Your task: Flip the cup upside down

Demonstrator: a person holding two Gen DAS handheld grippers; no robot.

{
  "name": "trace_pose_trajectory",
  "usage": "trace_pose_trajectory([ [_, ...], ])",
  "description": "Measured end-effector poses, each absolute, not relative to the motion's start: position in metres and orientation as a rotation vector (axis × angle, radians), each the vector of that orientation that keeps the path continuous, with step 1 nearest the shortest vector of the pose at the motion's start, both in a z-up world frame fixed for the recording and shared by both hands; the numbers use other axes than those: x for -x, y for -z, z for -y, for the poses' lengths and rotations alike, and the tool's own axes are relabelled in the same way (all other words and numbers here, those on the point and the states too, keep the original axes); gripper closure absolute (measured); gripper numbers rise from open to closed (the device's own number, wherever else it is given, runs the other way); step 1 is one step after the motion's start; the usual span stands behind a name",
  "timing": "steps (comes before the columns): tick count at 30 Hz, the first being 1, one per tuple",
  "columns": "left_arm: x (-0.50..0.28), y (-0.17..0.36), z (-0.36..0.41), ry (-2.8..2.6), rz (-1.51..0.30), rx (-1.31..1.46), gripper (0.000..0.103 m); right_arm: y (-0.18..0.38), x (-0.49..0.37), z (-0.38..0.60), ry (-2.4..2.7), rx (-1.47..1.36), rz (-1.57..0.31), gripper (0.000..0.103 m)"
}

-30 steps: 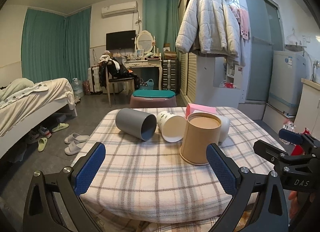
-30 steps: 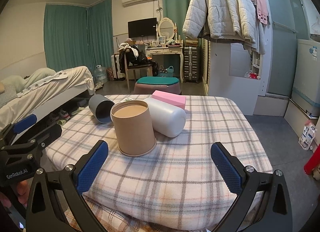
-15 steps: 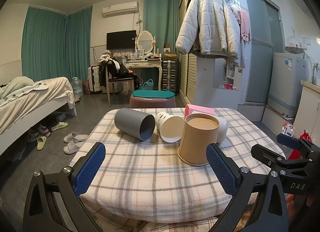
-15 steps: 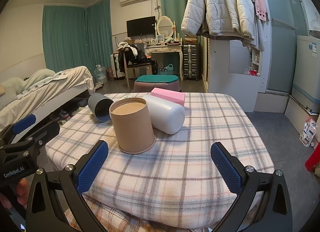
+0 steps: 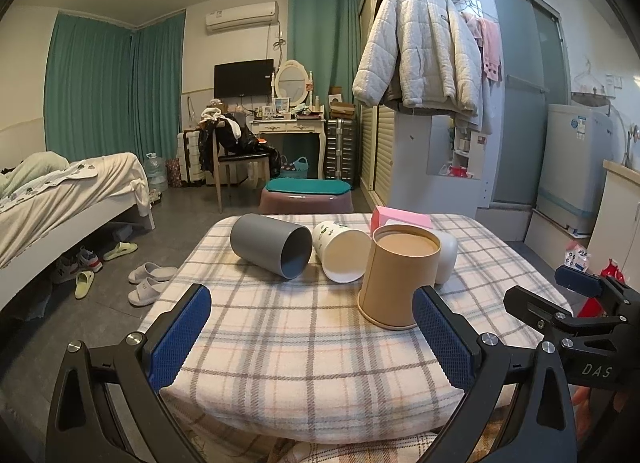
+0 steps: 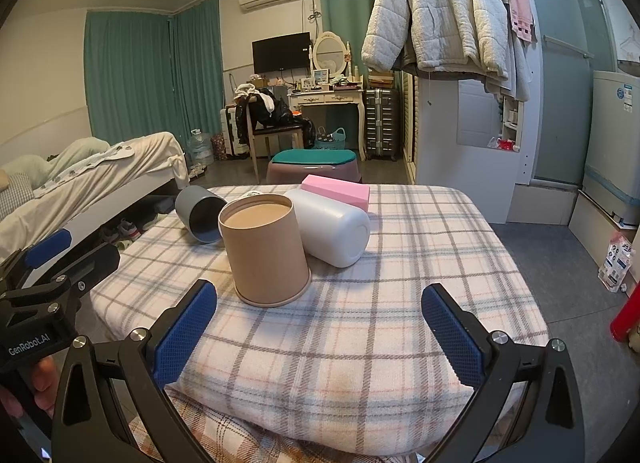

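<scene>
Nearest the cameras, short of the table's (image 6: 400, 303) front edge, both claws hang spread wide and empty. The left claw (image 5: 312, 331) touches nothing; its right-hand blue pad sits just in front of the landmark tan cardboard cup (image 5: 400, 275) in that view, with no contact evident. The right claw (image 6: 320, 327) likewise pinches nothing, its jaws well apart over the plaid cloth, the tan cup beyond its left pad.

The tan cardboard cup stands mouth-down on the cloth, wide rim on the fabric, recessed base uppermost. Judged from that posture, this cup is already inverted and released.

Behind the tan cup to its left, the white paper cup with green print (image 5: 340, 251) lies on its side, mouth toward the cameras. Further left of it, the grey plastic tumbler (image 5: 272, 245) also lies on its side. Right of and behind the tan cup, touching or nearly so, the white plastic cup (image 6: 332, 227) lies on its side, base toward the right camera. Should the task extend to these, three remain unturned.

Beyond the white plastic cup rests a pink rectangular block (image 6: 336, 191).
</scene>
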State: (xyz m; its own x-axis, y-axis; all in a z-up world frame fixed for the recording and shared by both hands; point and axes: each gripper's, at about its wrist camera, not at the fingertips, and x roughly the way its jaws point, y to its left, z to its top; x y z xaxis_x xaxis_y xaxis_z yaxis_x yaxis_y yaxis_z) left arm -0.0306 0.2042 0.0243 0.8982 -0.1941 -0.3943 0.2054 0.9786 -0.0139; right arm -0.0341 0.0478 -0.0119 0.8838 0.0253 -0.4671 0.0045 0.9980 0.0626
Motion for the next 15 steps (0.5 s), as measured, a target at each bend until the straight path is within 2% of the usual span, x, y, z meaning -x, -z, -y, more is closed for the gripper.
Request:
trace_pose_trajectory([
  [15,0.0315,-0.0224,-0.2047,0.211,-0.405,-0.033,0.000,0.0146,0.0343,-0.0484,-0.010,-0.067,-0.498,0.000],
])
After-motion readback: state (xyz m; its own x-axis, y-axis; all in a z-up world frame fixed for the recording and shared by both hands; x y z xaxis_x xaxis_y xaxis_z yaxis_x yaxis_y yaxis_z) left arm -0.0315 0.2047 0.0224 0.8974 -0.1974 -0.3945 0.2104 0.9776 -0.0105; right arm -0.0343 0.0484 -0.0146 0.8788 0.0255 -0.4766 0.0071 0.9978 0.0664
